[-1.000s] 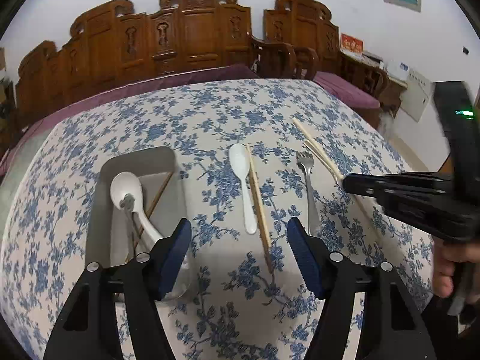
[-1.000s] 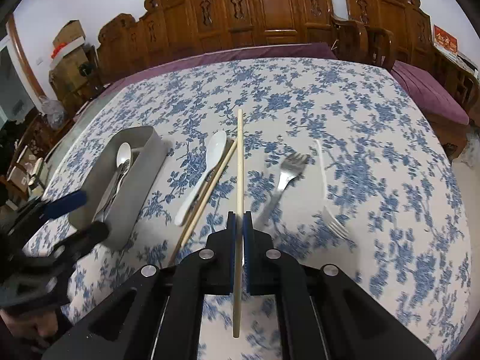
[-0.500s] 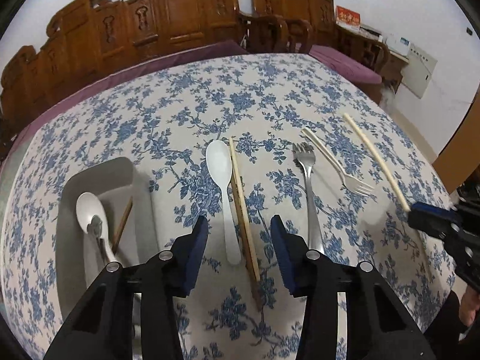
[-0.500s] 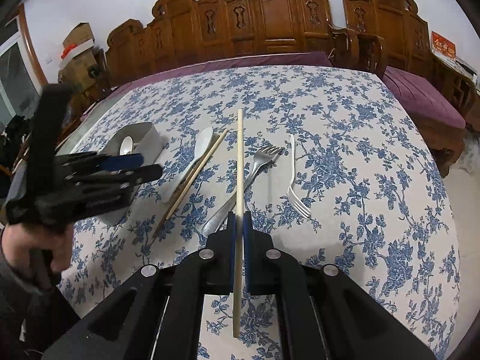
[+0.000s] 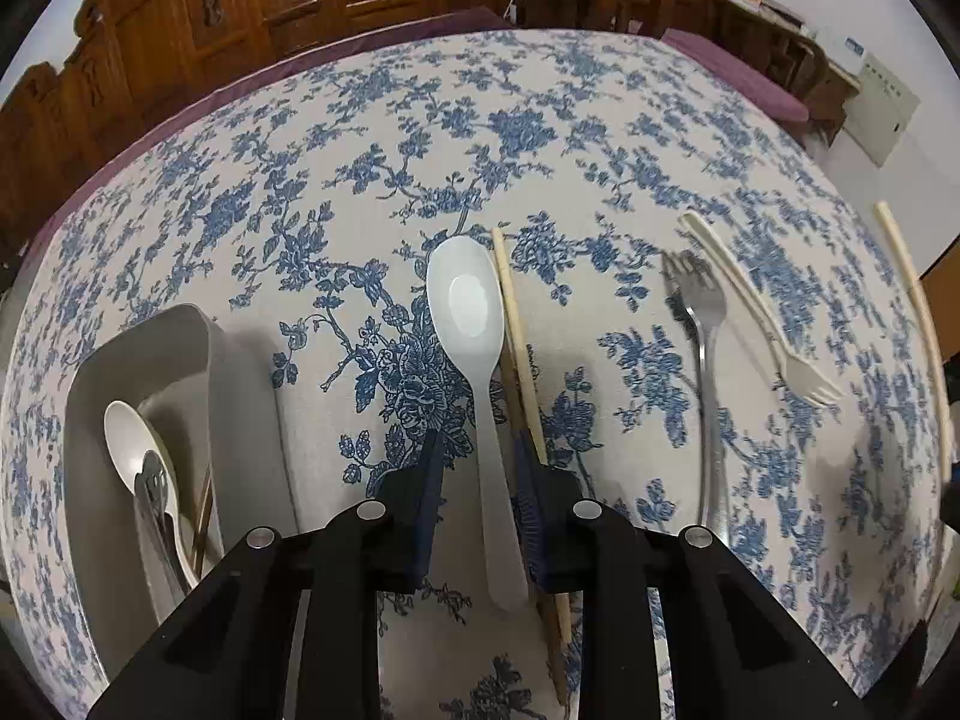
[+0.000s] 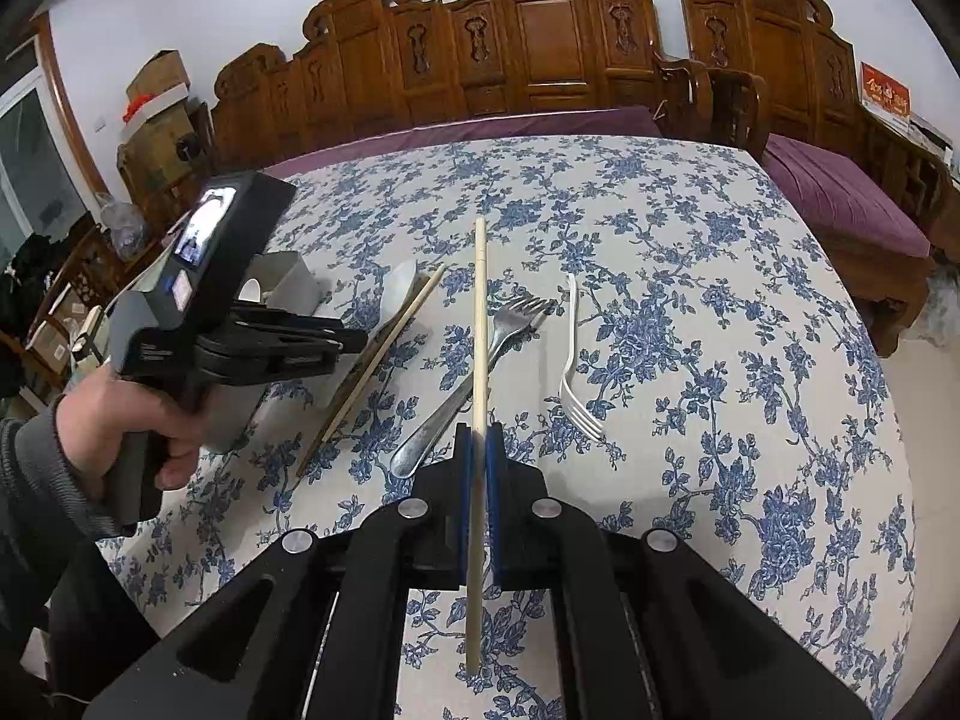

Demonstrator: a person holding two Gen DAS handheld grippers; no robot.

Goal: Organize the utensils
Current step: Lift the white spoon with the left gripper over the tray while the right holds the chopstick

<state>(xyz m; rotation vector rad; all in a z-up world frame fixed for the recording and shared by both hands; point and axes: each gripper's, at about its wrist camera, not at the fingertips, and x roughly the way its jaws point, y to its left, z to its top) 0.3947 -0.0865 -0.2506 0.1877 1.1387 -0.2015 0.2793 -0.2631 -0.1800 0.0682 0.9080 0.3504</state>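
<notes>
A white plastic spoon (image 5: 465, 312) lies on the flowered tablecloth with its handle between the fingers of my left gripper (image 5: 478, 450). The jaws are closing, and a gap still shows at the left pad. A wooden chopstick (image 5: 516, 330) lies along the spoon's right side and passes under the right finger. Further right are a metal fork (image 5: 705, 360) and a white plastic fork (image 5: 768, 324). My right gripper (image 6: 478, 438) is shut on a pale chopstick (image 6: 480, 312), held above the metal fork (image 6: 510, 318). A hand (image 6: 114, 414) holds the left gripper (image 6: 354, 342) low over the spoon.
A grey tray (image 5: 90, 420) at the left holds a white spoon (image 5: 129, 438), a metal utensil and a brown chopstick. Carved wooden chairs (image 6: 540, 48) ring the far side of the table. The table's right edge (image 6: 888, 420) drops to the floor.
My left gripper came down from beside the tray to the white spoon, and its jaws narrowed around the handle. The right gripper shifted slightly, still gripping the pale chopstick.
</notes>
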